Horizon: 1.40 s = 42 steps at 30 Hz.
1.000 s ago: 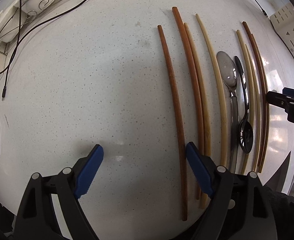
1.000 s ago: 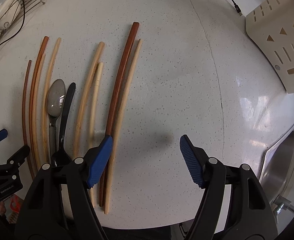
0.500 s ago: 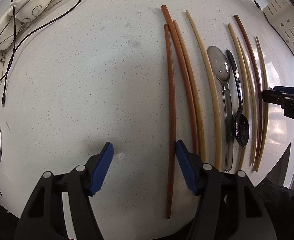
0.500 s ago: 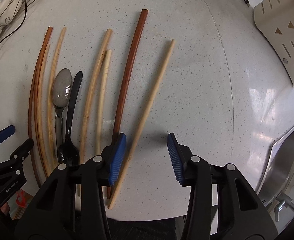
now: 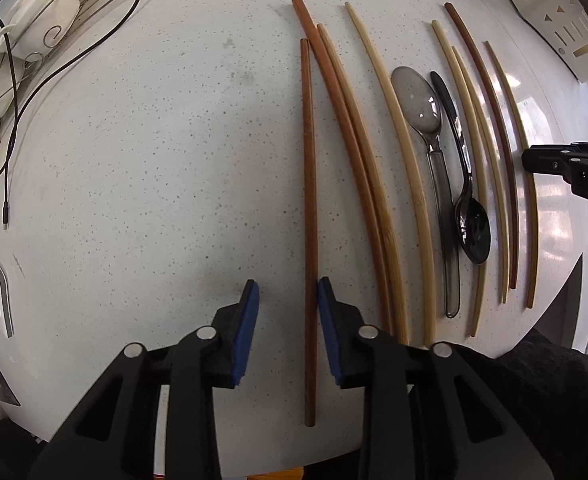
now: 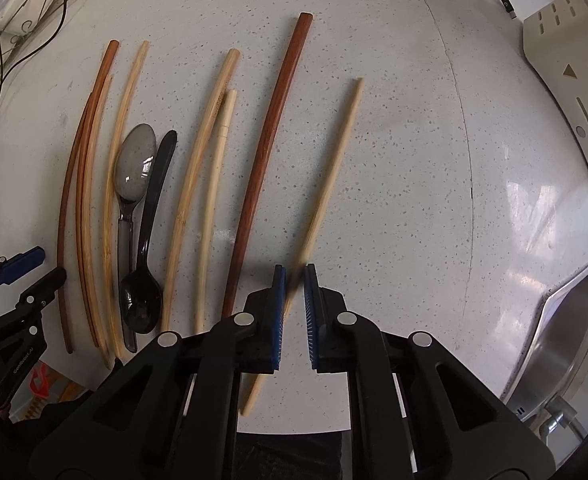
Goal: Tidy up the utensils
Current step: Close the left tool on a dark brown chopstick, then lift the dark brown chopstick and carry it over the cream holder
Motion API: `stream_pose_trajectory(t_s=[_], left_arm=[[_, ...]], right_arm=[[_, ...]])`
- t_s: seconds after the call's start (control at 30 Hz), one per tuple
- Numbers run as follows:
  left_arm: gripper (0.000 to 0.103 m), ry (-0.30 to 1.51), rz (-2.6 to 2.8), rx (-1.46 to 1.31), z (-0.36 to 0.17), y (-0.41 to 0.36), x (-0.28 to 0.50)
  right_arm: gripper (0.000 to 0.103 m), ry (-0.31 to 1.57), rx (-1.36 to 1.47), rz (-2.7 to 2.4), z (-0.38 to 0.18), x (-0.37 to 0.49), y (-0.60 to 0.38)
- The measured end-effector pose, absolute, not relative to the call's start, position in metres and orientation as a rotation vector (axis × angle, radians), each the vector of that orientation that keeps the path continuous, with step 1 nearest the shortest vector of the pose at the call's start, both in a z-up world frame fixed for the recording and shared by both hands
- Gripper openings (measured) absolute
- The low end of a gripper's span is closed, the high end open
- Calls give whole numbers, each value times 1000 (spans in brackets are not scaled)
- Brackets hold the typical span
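Several chopsticks and two spoons lie in a row on the white speckled counter (image 5: 154, 160). My left gripper (image 5: 288, 320) straddles a dark brown chopstick (image 5: 309, 200); its jaws are narrow, and the stick lies against the right pad with a gap on the left. My right gripper (image 6: 293, 304) is nearly shut around a pale chopstick (image 6: 334, 164), which slants away from the row; small gaps still show. A clear grey spoon (image 5: 426, 120) and a black spoon (image 5: 468, 200) lie side by side, pointing opposite ways. A red-brown chopstick (image 6: 270, 140) lies left of my right gripper.
A wire dish rack (image 5: 34, 40) with white dishes and black cables (image 5: 74, 64) are at the far left. A cream utensil holder (image 6: 566, 88) lies at the right. A steel sink (image 6: 574, 328) is at the lower right.
Both grippers have closed from wide open to narrow. The dark brown chopstick now lies between the left jaws. The pale chopstick has swung away from the red-brown one and sits between the right jaws.
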<state>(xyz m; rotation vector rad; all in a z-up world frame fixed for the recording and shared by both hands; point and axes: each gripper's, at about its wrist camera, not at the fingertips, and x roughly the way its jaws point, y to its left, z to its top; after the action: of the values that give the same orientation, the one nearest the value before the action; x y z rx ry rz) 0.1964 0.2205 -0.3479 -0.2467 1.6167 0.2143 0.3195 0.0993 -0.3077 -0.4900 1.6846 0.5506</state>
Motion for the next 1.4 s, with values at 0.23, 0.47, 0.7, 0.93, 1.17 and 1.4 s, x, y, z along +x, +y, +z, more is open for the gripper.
stream_pose_trajectory(t_s=[0.23,0.47,0.7,0.93,1.17,1.4], left_arm=[[6,1609,193,-300,-346,218,194],[6,1576,193,-308,-339,210,195],[6,1540,205,-311,-323,206,201],[6,1497,197,-324,-303,216,191],[6,1424,209,-310,-278,209,196],[6,1360,221,-281,-251,202,200]], right_arm=[[6,1682,-473,589,-304,320,96],[6,1681,-455,595,-302,320,91],[6,1665,-383,593,-294,330,75],[6,1640,-338,597,-284,339,57],[6,1588,-303,608,-257,343,44],[6,1495,-257,607,-222,350,18]])
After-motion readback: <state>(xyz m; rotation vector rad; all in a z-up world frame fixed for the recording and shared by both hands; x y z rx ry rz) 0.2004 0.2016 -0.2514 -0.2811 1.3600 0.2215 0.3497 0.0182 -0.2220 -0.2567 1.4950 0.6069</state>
